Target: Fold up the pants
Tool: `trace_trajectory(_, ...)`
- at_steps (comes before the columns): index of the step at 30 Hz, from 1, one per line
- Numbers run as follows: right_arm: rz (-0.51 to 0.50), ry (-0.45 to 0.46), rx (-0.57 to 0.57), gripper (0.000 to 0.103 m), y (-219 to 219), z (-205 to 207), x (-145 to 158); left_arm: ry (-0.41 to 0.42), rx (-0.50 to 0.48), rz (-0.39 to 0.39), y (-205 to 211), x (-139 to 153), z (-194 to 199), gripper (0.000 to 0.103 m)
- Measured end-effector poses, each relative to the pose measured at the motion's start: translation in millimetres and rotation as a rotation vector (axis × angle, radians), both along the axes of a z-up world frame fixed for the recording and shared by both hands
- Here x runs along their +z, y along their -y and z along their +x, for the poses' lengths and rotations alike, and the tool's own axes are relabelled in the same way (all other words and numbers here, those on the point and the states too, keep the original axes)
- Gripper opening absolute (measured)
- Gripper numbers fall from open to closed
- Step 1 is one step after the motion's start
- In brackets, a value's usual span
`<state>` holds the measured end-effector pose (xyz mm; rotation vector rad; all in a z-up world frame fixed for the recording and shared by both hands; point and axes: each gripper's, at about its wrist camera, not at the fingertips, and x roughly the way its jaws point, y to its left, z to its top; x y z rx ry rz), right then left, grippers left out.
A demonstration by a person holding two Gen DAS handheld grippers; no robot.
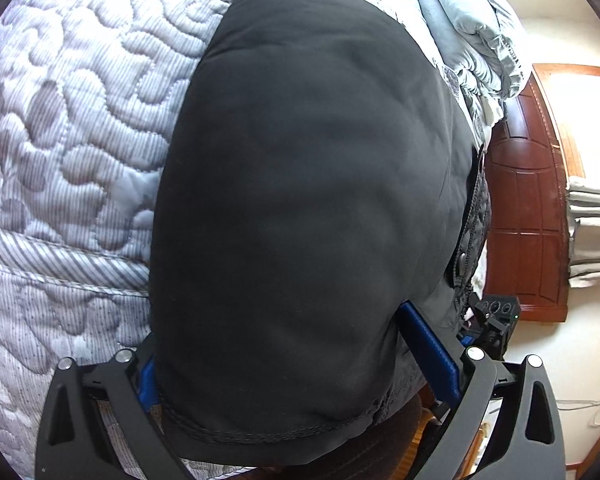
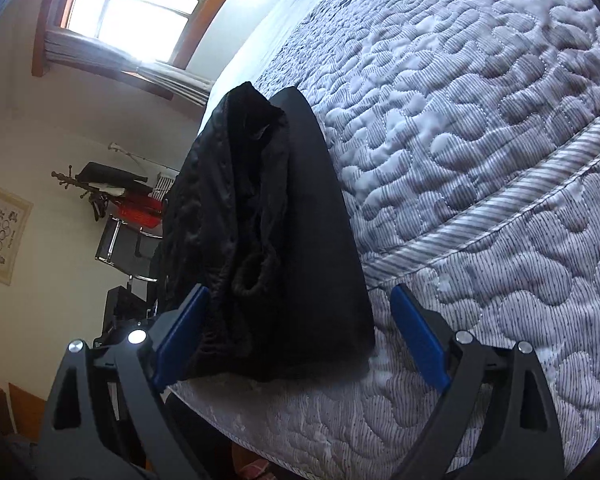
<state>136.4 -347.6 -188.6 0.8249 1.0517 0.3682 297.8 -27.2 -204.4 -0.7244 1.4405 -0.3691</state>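
Pants [image 1: 300,184]: one pair, black, on quilted mattress [image 1: 68,120]. Left gripper [image 1: 300,360] wide apart, pants hem between fingers, grip unclear. Right gripper [image 2: 296,344] spread wide, empty, pants just ahead.

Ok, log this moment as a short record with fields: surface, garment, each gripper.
surface: quilted mattress
garment: black pants, lying near the mattress edge, quilted lining showing on one side
left gripper: jaws wide, pants hem between the blue pads, grip unclear
right gripper: open, straddling the near end of the pants, pads not pressing
background: window, wooden door
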Motion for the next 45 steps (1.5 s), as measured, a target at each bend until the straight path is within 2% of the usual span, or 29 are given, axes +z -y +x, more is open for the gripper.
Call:
trace_trajectory(4,0.03,0.005,0.016,0.092,3,4,-5,0.009,-0.013,0.038,10,3,4,0.099)
trace_trajectory(11,0.06,0.014,0.08,0.095,-2,21,-10,0.032,-0.054,0.043,20,3,10,0.099)
trace_trajectory(19,0.009,0.031,0.169,0.097,-24,30,-8,0.037,-0.064,0.051,19,3,7,0.099)
trace_trajectory(24,-0.008,0.041,0.181,0.096,-32,30,-8,0.038,-0.061,0.059,21,2,5,0.1)
trace_trajectory(28,-0.022,0.046,0.185,0.092,-38,29,-7,0.047,-0.073,0.045,20,0,4,0.099)
trace_trajectory(32,-0.039,0.049,0.188,0.079,-41,28,-5,0.055,-0.079,0.037,16,-4,3,0.099)
trace_trajectory(37,-0.092,0.082,0.187,0.066,-47,25,3,0.067,-0.074,0.037,8,-5,-1,0.088)
trace_trajectory(41,-0.13,0.116,0.193,0.054,-58,22,12,0.075,-0.058,0.016,-1,-6,-4,0.072)
trace_trajectory(42,-0.14,0.124,0.196,0.052,-60,21,14,0.084,-0.116,-0.004,-2,-5,-5,0.068)
trace_trajectory(45,-0.158,0.137,0.205,0.048,-69,22,21,0.103,-0.112,-0.009,-6,-1,-7,0.056)
